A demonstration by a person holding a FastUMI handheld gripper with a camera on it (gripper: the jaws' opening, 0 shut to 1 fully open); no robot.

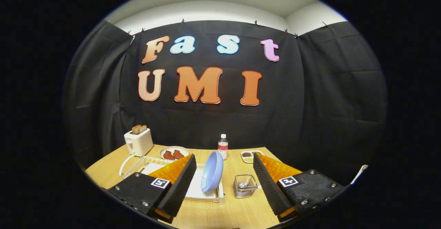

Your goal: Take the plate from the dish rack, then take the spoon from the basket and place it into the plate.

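A light blue plate (212,171) stands on edge in a white dish rack (201,191) on the wooden table. To its right a small wire basket (245,186) holds a metal spoon (248,186) lying across it. My gripper (224,163) is open, held above the table with its fingers spread wide. The plate and the basket both lie between the fingers and ahead of them, and neither finger touches anything. The left finger (179,187) hides part of the rack.
A white toaster (138,141) with bread in it stands at the table's back left, beside a plate of dark food (174,153). A small bottle (223,146) and a tray of snacks (248,156) sit at the back near the booth's wall.
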